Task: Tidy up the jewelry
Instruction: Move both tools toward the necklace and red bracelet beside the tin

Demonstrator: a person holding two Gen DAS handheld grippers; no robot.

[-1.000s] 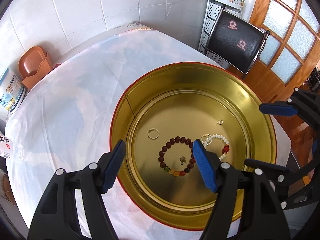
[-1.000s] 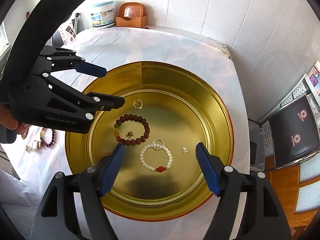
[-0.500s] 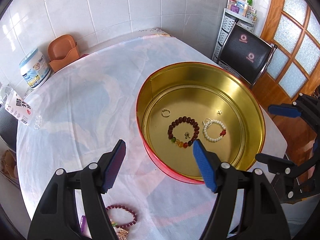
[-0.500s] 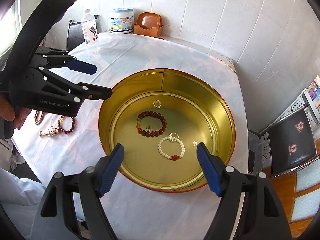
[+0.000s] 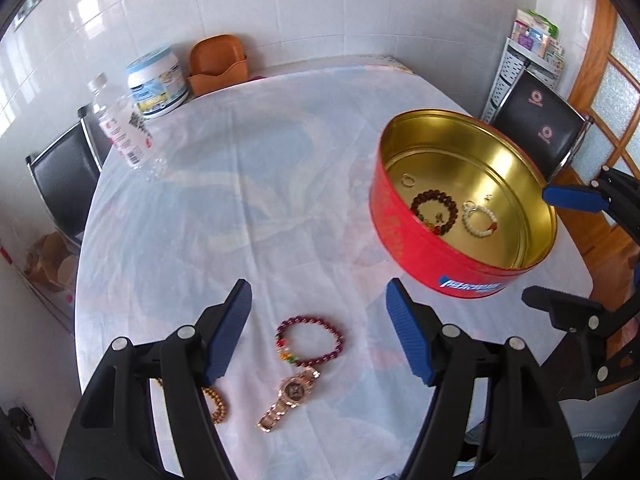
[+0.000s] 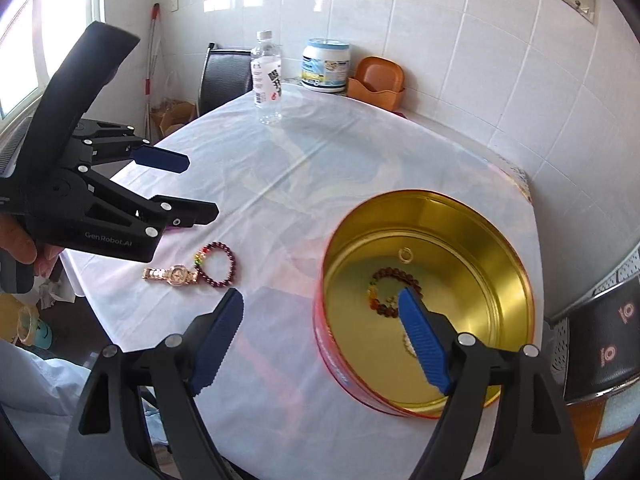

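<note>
A round red tin (image 5: 436, 272) with a gold inside stands on the white cloth. It holds a dark bead bracelet (image 5: 434, 196), a white bead bracelet (image 5: 480, 220), a small ring (image 5: 408, 179) and a tiny earring. My left gripper (image 5: 318, 308) is open and empty, hovering above a maroon bead bracelet (image 5: 304, 320) and a gold watch (image 5: 294, 390). A brown bead bracelet (image 5: 218, 404) is partly hidden behind its left finger. My right gripper (image 6: 320, 300) is empty, its jaws opening, at the tin's (image 6: 332, 356) near left rim. The maroon bracelet (image 6: 232, 258) and the watch (image 6: 174, 274) lie left of it.
A water bottle (image 5: 120, 136), a white jar (image 5: 156, 84) and an orange holder (image 5: 218, 64) stand at the table's far edge by the tiled wall. Black chairs (image 5: 64, 176) (image 5: 540, 128) flank the table. A person's hand (image 6: 20, 240) holds the left gripper (image 6: 202, 186).
Both grippers drew back and away from above the tin, which slid right in both views. The loose bracelets and the watch came into sight. The right jaws spread a little wider.
</note>
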